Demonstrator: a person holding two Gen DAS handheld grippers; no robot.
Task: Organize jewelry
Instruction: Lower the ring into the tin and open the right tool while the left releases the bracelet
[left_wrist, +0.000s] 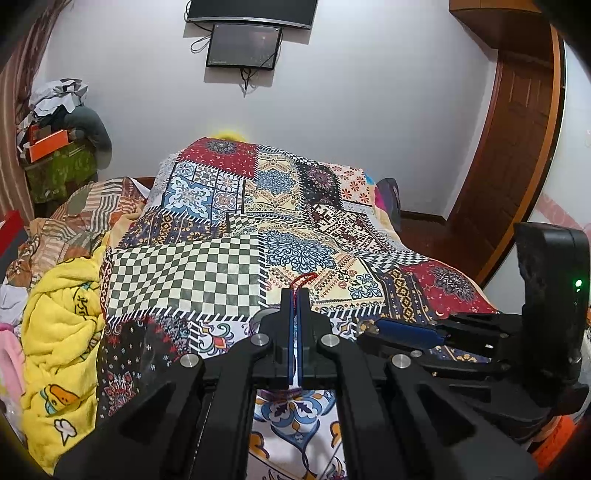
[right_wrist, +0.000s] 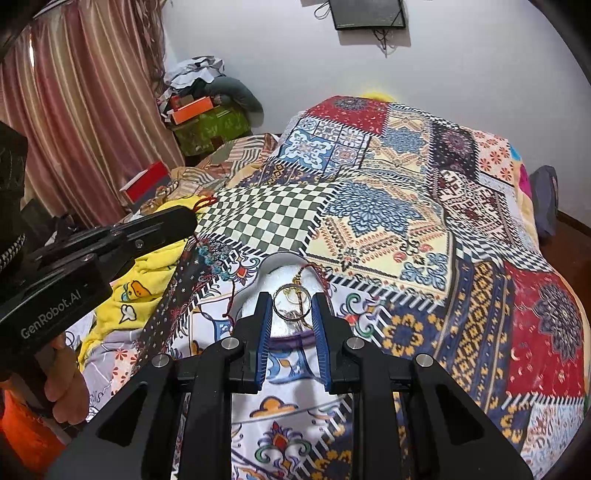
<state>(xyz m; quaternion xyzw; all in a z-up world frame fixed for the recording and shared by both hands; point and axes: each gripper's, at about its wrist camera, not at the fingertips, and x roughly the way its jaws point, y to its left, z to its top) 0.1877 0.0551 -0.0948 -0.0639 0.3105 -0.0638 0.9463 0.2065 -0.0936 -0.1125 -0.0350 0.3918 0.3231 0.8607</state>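
My left gripper (left_wrist: 294, 295) is shut on a red thread bracelet (left_wrist: 303, 279), whose loop sticks out past the fingertips; it also shows in the right wrist view (right_wrist: 201, 203) at the left gripper's tip (right_wrist: 184, 218). My right gripper (right_wrist: 291, 304) is closed on a silver metal bangle (right_wrist: 292, 304), held between the blue pads above a white jewelry dish (right_wrist: 275, 266) on the bed. A thread necklace or cord (right_wrist: 317, 275) lies in the dish. The right gripper shows from the side in the left wrist view (left_wrist: 369, 326).
A patchwork bedspread (left_wrist: 295, 221) covers the bed. A yellow blanket (left_wrist: 62, 332) lies at the left, with striped cloth and a red box (right_wrist: 146, 182) beyond. Curtains (right_wrist: 74, 110), a cluttered stand (right_wrist: 207, 122) and a wooden door (left_wrist: 509, 147) border the room.
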